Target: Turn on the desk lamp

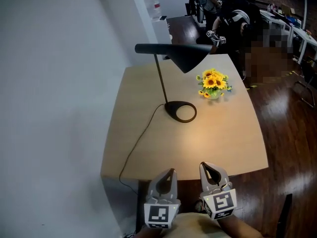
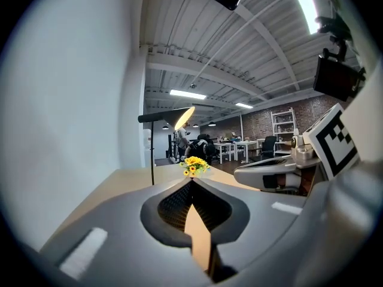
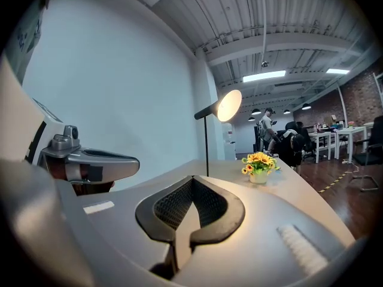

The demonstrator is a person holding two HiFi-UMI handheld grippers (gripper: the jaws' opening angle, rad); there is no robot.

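A black desk lamp (image 1: 161, 81) stands on the light wooden table (image 1: 228, 138), its round base (image 1: 181, 111) near the middle and its cone shade (image 1: 187, 56) reaching right. In both gripper views the shade (image 2: 184, 117) (image 3: 229, 105) glows inside, and a bright patch lies on the tabletop. My left gripper (image 1: 171, 172) (image 2: 191, 181) and right gripper (image 1: 204, 165) (image 3: 191, 178) hover side by side over the table's near edge, well short of the lamp. Both are shut with nothing between their jaws.
A small pot of sunflowers (image 1: 214, 84) (image 2: 194, 165) (image 3: 258, 160) sits right of the lamp. The lamp's cord (image 1: 134, 146) runs from the base off the front left corner. A white wall (image 1: 54, 93) borders the left. People and desks stand behind the table; wood floor (image 1: 287, 152) lies right.
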